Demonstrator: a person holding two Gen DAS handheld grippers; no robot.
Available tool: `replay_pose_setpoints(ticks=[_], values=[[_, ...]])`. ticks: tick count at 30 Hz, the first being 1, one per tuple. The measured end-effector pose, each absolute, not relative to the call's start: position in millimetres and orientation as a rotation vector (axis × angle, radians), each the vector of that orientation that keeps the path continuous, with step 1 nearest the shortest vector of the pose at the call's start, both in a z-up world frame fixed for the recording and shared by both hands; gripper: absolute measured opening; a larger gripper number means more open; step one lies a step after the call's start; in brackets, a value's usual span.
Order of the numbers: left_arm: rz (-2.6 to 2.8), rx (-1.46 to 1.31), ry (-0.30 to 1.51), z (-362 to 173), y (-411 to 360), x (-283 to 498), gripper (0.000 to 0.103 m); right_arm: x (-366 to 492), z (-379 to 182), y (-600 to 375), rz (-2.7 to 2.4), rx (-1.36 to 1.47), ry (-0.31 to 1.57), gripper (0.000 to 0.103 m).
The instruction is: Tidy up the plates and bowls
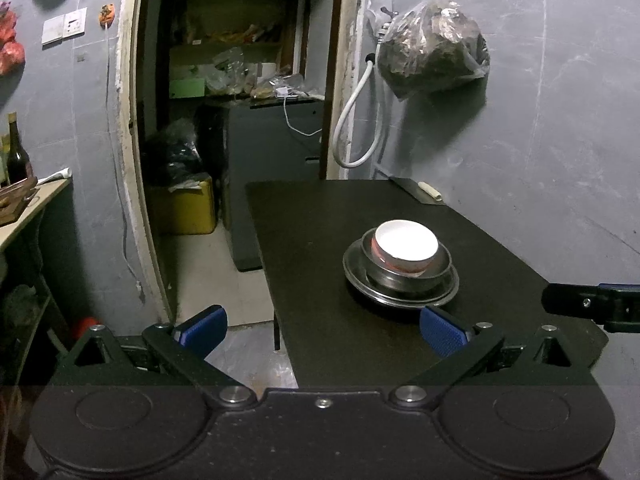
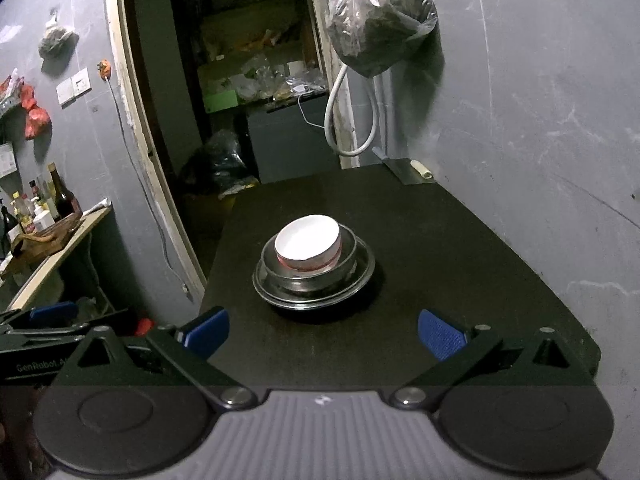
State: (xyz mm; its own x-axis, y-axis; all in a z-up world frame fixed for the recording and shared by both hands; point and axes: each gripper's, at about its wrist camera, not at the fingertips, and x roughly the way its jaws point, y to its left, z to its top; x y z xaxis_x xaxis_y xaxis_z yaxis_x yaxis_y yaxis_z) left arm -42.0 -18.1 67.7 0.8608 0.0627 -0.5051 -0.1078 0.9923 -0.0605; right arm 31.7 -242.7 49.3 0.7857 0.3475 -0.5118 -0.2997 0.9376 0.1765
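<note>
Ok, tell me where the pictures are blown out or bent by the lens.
Left wrist view: the white bowl inside is overexposed, no detail; door frame bows from fisheye; corners vignetted black. Right wrist view: same glare on the bowl, the frame curves more strongly, the table stays dim.

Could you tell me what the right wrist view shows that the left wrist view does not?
Only the right wrist view shows the cluster of bottles on the side counter and the left gripper from the side. Only the left wrist view shows the yellow box inside the doorway. Both show the white bowl nested in a steel bowl on a steel plate on the black table, with the hanging plastic bag behind.
</note>
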Motion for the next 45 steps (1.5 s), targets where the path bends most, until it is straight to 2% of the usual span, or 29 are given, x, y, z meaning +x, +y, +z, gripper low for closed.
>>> replay_pose_setpoints(ticks=[45], values=[[0.063, -0.033, 0.555, 58.8, -48.6, -47.2, 0.102, 16.7, 34.7, -267.4, 0.345, 0.083, 0.623, 0.103]])
